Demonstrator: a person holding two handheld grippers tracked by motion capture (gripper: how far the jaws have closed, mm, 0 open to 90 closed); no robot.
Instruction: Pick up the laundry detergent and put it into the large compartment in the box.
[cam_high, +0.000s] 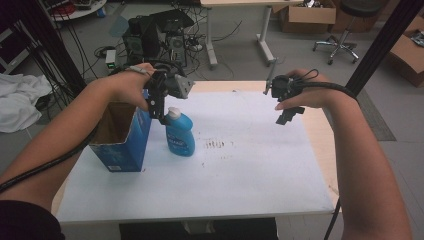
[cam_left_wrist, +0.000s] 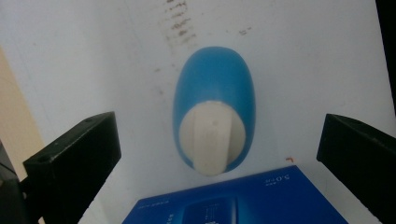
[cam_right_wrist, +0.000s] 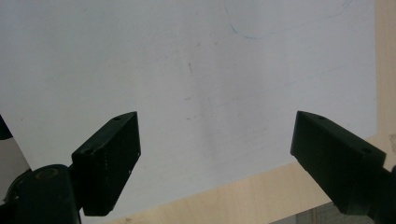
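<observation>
Left tongs (cam_left_wrist: 219, 154) spread wide and empty straight above upright blue bottle (cam_left_wrist: 215, 107) at frame centre-left, white cap (cam_left_wrist: 212, 135) between jaws, long axis vertical, open blue box (cam_high: 122, 135) just beside; right tongs (cam_high: 289, 107) open, empty, well apart over table (cam_high: 260, 165).

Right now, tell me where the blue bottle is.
In the high view the blue bottle stands upright on the white sheet, left of centre, right beside the open blue box and directly below the open left claw.
</observation>
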